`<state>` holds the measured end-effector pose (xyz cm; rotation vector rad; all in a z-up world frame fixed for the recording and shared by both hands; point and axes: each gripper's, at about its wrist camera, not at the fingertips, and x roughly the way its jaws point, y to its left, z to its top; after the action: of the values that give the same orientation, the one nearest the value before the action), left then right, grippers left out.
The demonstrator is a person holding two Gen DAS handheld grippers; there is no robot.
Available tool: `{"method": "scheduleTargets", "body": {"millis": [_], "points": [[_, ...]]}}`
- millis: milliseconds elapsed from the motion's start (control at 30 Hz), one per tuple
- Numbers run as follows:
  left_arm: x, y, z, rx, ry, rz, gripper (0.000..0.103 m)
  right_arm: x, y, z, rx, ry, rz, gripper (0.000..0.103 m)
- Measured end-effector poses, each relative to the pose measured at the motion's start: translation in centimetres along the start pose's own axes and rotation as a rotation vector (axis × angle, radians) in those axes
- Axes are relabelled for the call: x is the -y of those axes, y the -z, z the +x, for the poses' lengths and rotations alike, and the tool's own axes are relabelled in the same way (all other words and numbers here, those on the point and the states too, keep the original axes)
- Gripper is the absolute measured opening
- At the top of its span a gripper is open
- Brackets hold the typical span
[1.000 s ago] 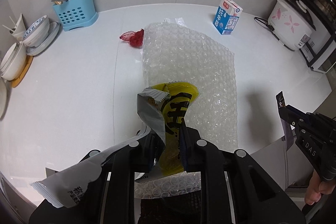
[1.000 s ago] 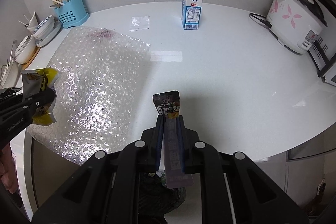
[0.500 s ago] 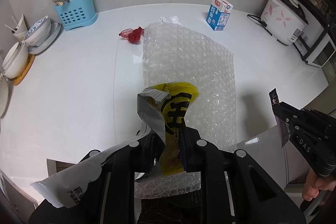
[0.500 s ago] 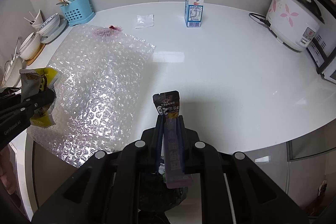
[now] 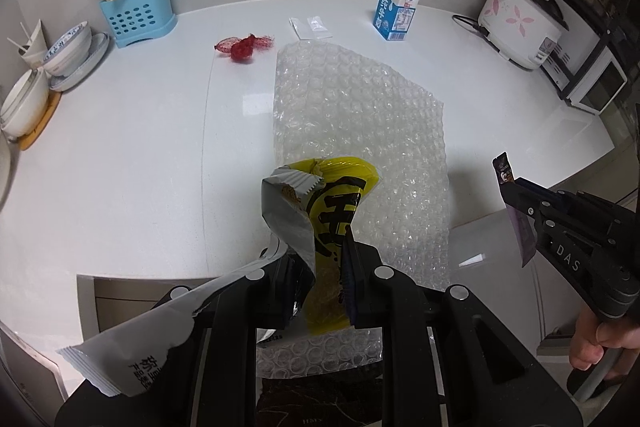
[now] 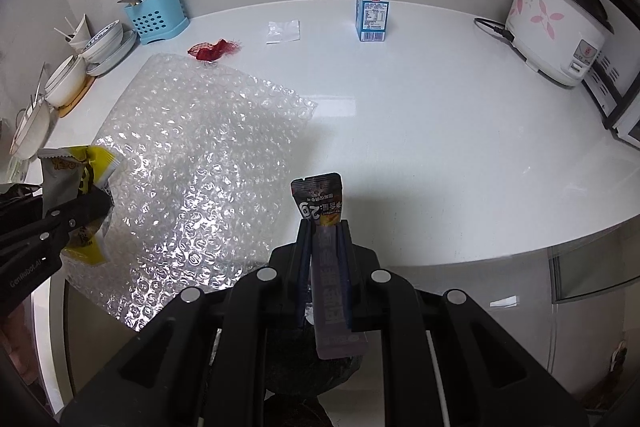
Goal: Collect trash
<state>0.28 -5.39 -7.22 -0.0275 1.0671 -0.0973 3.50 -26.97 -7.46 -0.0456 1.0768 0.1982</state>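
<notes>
My left gripper [image 5: 320,247] is shut on a yellow and silver snack wrapper [image 5: 332,211], held above the counter's front edge; it also shows in the right wrist view [image 6: 80,179]. My right gripper [image 6: 323,227] is shut on a dark stick sachet [image 6: 320,203], also seen in the left wrist view [image 5: 505,173]. A sheet of bubble wrap [image 5: 356,131] lies on the white counter [image 5: 140,147] and overhangs its front edge. A red mesh scrap [image 5: 242,45], a clear plastic wrapper [image 5: 312,27] and a blue milk carton [image 5: 396,15] lie farther back.
A blue utensil holder [image 5: 136,15] and stacked bowls [image 5: 64,51] stand at the back left. A white rice cooker [image 5: 520,23] and a microwave [image 5: 592,83] stand at the right. The counter edge drops to cabinets below.
Both grippers have pulled back and risen from the counter with their wrappers still held. More of the counter and its front edge shows now.
</notes>
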Motion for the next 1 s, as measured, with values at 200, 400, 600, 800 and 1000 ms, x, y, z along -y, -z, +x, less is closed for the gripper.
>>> {"method": "scheduleTargets", "body": {"millis": [200,400,600,800,1000], "points": [[0.2,1.3,-0.7,0.000,0.004,-0.002,0.018,-0.1,1.1,-0.9,0.003,-0.011,-0.004,0.012],[0.4,2.5,-0.8,-0.010,0.014,-0.006,0.018,-0.5,2.6,-0.9,-0.013,-0.020,-0.011,0.012],[0.6,3.9,-0.2,-0.028,0.015,-0.007,0.017,-1.0,4.2,-0.1,-0.043,-0.029,-0.025,0.012],[0.9,5.2,0.1,-0.045,0.016,-0.005,0.017,-1.2,5.4,0.1,-0.056,-0.038,-0.033,0.012],[1.4,6.7,0.4,-0.068,0.022,0.000,0.017,-1.2,6.5,0.2,-0.069,-0.043,-0.034,0.012]]}}
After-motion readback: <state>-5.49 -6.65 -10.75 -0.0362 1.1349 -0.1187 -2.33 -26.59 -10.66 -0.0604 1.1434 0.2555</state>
